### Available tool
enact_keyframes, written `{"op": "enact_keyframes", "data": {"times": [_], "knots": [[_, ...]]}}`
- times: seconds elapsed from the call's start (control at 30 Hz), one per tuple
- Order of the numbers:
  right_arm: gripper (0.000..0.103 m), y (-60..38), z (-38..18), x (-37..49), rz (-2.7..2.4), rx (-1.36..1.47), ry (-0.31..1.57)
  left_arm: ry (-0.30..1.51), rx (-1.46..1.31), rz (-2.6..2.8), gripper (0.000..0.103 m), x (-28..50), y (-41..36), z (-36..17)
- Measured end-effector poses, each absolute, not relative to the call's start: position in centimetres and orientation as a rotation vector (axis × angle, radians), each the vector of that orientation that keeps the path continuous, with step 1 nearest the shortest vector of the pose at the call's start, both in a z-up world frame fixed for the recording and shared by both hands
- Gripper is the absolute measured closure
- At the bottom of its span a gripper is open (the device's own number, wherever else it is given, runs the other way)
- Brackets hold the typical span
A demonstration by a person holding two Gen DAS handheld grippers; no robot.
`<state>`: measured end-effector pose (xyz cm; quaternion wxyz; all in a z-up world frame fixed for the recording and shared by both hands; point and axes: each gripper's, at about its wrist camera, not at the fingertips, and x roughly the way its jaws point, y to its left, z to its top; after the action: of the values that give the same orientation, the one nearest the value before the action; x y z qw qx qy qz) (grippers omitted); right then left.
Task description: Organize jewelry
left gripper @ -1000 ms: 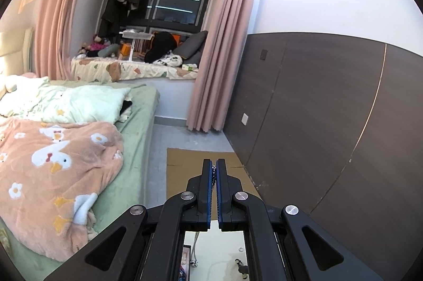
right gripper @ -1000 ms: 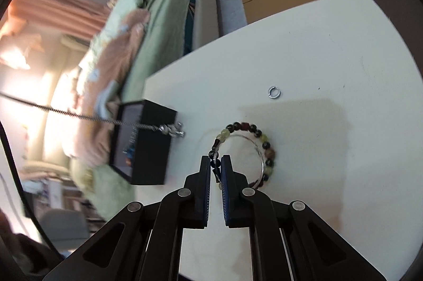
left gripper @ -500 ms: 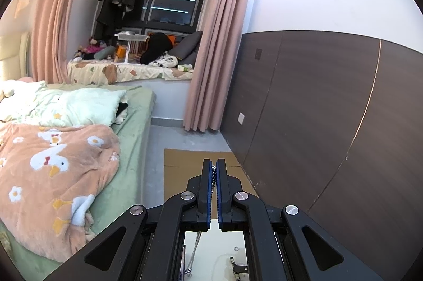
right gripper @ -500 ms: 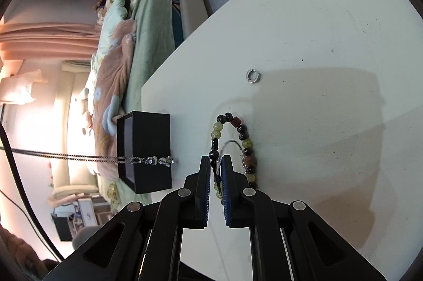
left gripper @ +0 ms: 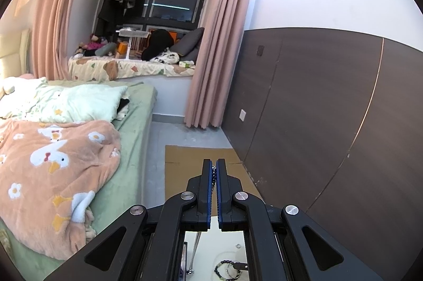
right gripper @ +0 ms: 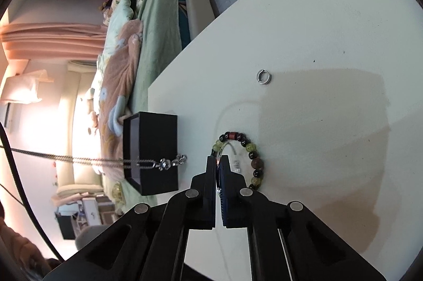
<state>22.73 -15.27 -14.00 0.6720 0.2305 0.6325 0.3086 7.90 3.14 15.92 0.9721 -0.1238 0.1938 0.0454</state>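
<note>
Item: jewelry sorting, two claws engaged.

Left claw (left gripper: 214,170): raised well above the white bench (right gripper: 330,30), pads pressed together on a thin silver chain necklace with a small sparkling pendant (right gripper: 169,162). In the right wrist view the chain is seen stretched taut, its pendant end hanging over the open black rectangular jewelry box (right gripper: 150,151), which stands at the bench edge nearest the bed.

Right claw (right gripper: 217,162): low over the bench, clamped on the near side of a beaded bracelet of dark, yellow-green and reddish-brown beads (right gripper: 244,154). Whether the bracelet is fully lifted cannot be told; its far beads appear to lie on the surface.

Small silver open ring (right gripper: 263,76): loose on the bench, further toward the far edge, apart from bracelet and box.

Handling note, as judgement: the step in hand appears to be the lowering of the necklace into the box. The pendant should be centred over the opening first, then the chain fed down slowly so that it coils inside and does not drape over the rim. The bracelet is best held still meanwhile, so the two pieces are not tangled.
</note>
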Motion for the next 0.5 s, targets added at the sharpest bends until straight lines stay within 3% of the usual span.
{"op": "enact_keyframes", "data": {"times": [0.5], "knots": [[0.099, -14.2, -9.7, 21.7, 0.797, 0.548, 1.277, 0.286, -0.189, 0.129, 0.101, 6.2, 3.8, 20.9]]}}
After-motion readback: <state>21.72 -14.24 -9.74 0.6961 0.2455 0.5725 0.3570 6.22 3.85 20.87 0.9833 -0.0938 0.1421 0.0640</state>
